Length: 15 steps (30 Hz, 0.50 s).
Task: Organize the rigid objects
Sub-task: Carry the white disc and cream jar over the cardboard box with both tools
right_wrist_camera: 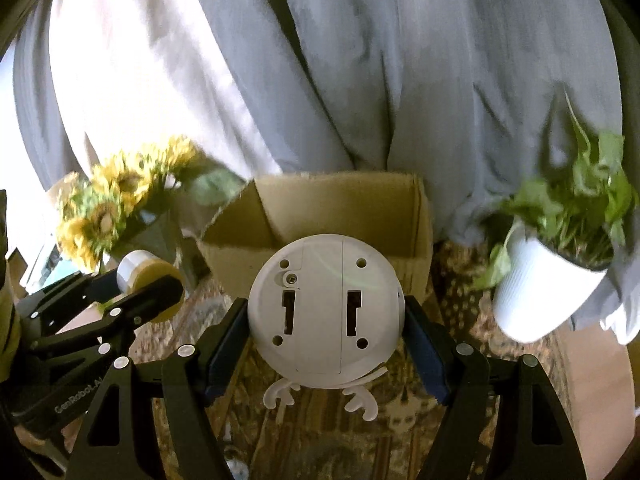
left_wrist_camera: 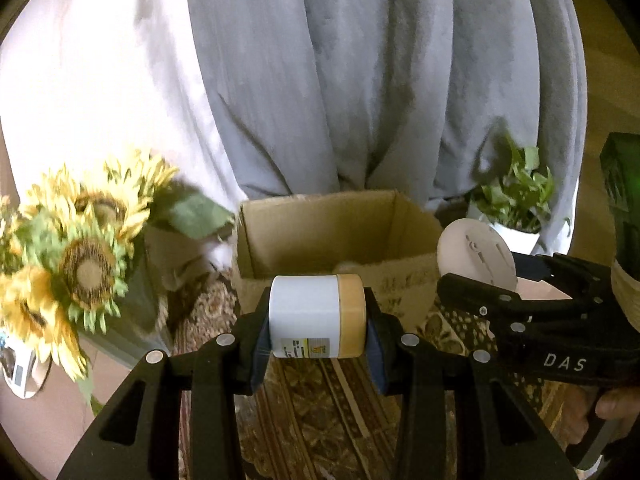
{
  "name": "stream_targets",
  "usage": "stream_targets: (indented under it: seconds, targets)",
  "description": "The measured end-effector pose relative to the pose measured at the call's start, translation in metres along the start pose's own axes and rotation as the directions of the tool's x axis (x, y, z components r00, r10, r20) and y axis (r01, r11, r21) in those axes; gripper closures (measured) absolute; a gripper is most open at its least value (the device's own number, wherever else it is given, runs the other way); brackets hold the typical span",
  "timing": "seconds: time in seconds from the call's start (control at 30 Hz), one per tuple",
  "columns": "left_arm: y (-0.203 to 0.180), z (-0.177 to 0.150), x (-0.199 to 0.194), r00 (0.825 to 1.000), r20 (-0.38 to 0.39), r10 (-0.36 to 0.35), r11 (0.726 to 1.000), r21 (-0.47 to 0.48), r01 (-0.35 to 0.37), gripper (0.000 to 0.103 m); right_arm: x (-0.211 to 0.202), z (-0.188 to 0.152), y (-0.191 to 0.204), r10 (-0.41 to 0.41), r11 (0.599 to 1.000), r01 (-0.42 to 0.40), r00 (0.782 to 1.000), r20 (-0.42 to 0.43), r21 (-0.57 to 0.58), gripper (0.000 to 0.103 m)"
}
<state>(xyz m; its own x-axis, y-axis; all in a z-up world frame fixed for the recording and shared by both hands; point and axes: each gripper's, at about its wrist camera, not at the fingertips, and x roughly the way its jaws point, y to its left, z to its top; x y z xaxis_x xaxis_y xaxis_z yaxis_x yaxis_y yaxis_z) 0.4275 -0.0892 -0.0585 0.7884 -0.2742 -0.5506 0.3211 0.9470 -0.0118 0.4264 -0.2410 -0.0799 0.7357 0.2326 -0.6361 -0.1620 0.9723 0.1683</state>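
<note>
My left gripper [left_wrist_camera: 316, 316] is shut on a white jar with a tan lid [left_wrist_camera: 316, 316], held sideways in the air in front of an open cardboard box [left_wrist_camera: 280, 236]. My right gripper [right_wrist_camera: 326, 312] is shut on a round white device with small antlers [right_wrist_camera: 324, 312], its flat underside facing the camera, also in front of the box [right_wrist_camera: 320, 200]. In the left wrist view the right gripper [left_wrist_camera: 492, 276] and the white device [left_wrist_camera: 476, 256] are to the right of the jar. In the right wrist view the left gripper [right_wrist_camera: 148, 280] and the jar [right_wrist_camera: 148, 276] are at the left.
Sunflowers [left_wrist_camera: 76, 256] stand left of the box. A green plant in a white pot [right_wrist_camera: 544, 284] stands to its right. A grey curtain [left_wrist_camera: 360, 80] hangs behind. A patterned brown cloth [left_wrist_camera: 320, 400] covers the surface below. A green box [left_wrist_camera: 624, 196] is at far right.
</note>
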Motion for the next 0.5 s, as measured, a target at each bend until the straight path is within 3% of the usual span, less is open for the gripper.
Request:
stream_targets:
  seconds: [0.5]
  targets:
    - [0.014, 0.050, 0.028, 0.998, 0.060, 0.029, 1.000, 0.005, -0.029, 0.063, 0.027, 0.047, -0.009, 0.001, 1.000, -0.001, 0.999, 0.040, 0.011, 0.028]
